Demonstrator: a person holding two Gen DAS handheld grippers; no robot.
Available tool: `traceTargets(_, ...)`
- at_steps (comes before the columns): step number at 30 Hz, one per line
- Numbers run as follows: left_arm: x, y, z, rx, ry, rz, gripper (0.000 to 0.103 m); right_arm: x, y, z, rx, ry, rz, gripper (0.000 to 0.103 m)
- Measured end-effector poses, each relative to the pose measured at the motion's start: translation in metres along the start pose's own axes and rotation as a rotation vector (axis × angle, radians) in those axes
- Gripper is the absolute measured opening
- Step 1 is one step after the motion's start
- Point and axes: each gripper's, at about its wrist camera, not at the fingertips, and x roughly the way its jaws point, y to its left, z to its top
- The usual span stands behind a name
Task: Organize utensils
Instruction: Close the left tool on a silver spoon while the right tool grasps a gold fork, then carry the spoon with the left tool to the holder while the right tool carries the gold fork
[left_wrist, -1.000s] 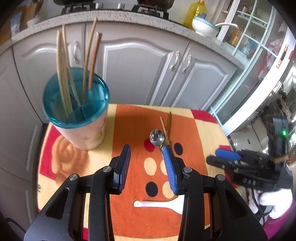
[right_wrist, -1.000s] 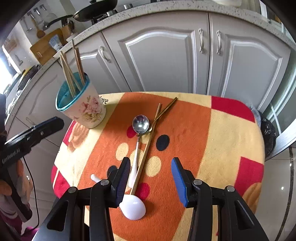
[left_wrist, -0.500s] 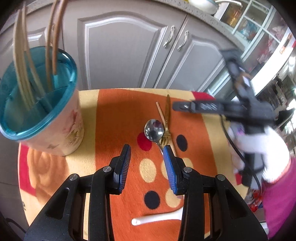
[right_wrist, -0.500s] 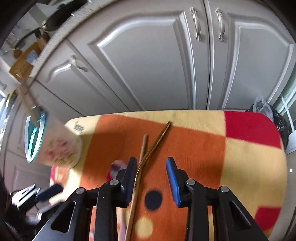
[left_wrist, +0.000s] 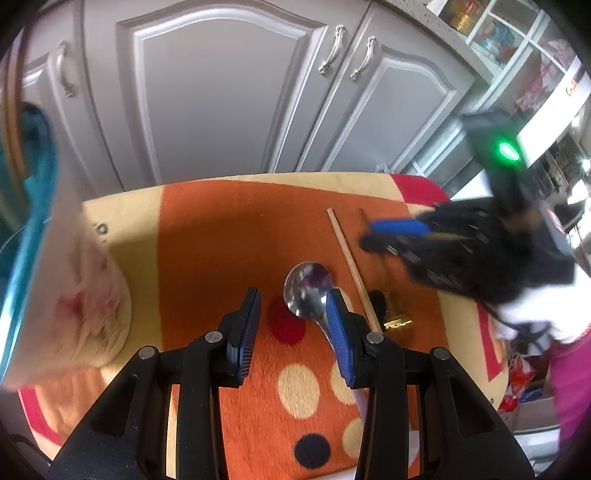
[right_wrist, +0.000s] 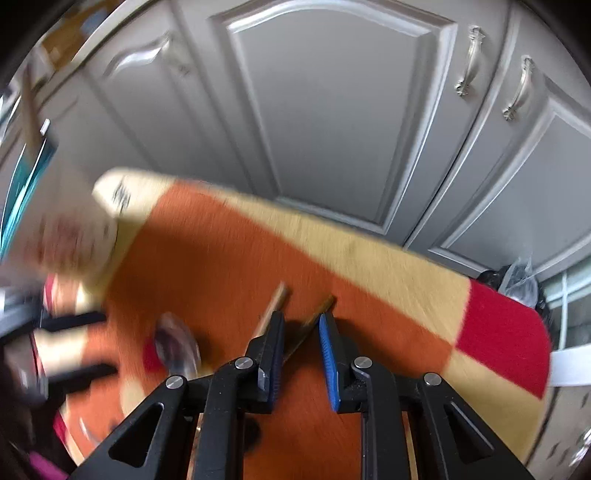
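Teal-rimmed floral utensil cup (left_wrist: 74, 295) — wooden chopstick (left_wrist: 14, 122) inside

One metal spoon (left_wrist: 308, 291), one chopstick (left_wrist: 352, 271), one fork (left_wrist: 397, 323), one utensil cup (left_wrist: 55, 277), two hand-held grippers (left_wrist: 291, 325)

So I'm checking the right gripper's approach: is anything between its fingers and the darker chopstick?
Nothing visible blocks it. The right gripper is open with the darker chopstick already running up between its fingers. The lighter chopstick lies just outside the left finger, and the metal spoon sits further left, both clear of the gap.
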Motion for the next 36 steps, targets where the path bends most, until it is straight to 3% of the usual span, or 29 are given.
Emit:
traceTargets(3, 0.013, 0.002, 0.004, -0.003, 0.027, -0.005, 0.035, -0.007, -0.007, -0.020, -0.029, 0.030, 0.020, 0.018)
traceTargets(9, 0.031, 0.002, 0.011, 0.001, 0.065, -0.028, 0.035, -0.022, -0.034, -0.039, 0.117, -0.003, 0.089, 0.018)
traceTargets(11, 0.034, -0.002, 0.011, 0.010, 0.071, -0.038, 0.030, -0.020, -0.036, -0.040, 0.142, -0.012, 0.098, 0.019)
traceTargets(13, 0.036, -0.004, 0.011, 0.021, 0.070, -0.026, 0.012, -0.016, -0.037, -0.037, 0.147, -0.004, 0.078, 0.019)
traceTargets(15, 0.038, -0.009, 0.011, 0.033, 0.067, -0.024, 0.009, -0.015, -0.035, -0.033, 0.156, -0.017, 0.066, 0.019)
traceTargets(19, 0.023, -0.015, 0.009, 0.043, 0.050, -0.025, 0.001, -0.014, -0.030, -0.028, 0.151, -0.010, 0.052, 0.009)
traceTargets(25, -0.026, -0.009, 0.010, 0.044, -0.032, -0.026, 0.000, -0.042, -0.014, -0.039, 0.107, -0.036, 0.069, 0.007)
traceTargets(30, -0.034, -0.006, 0.004, 0.044, -0.030, -0.010, 0.000, -0.072, -0.005, -0.058, 0.107, -0.075, 0.076, 0.007)
traceTargets(32, -0.026, -0.006, 0.003, 0.051, -0.005, -0.032, 0.003, -0.076, -0.004, -0.065, 0.111, -0.074, 0.072, 0.007)
traceTargets(33, -0.023, -0.008, 0.003, 0.061, 0.006, -0.036, 0.012, -0.077, -0.003, -0.068, 0.113, -0.075, 0.073, 0.007)
traceTargets(34, -0.020, -0.009, 0.002, 0.074, 0.008, -0.027, 0.029, -0.078, -0.002, -0.071, 0.116, -0.074, 0.072, 0.007)
traceTargets(36, -0.014, -0.012, 0.002, 0.082, 0.011, -0.025, 0.037, -0.076, -0.002, -0.075, 0.123, -0.069, 0.077, 0.007)
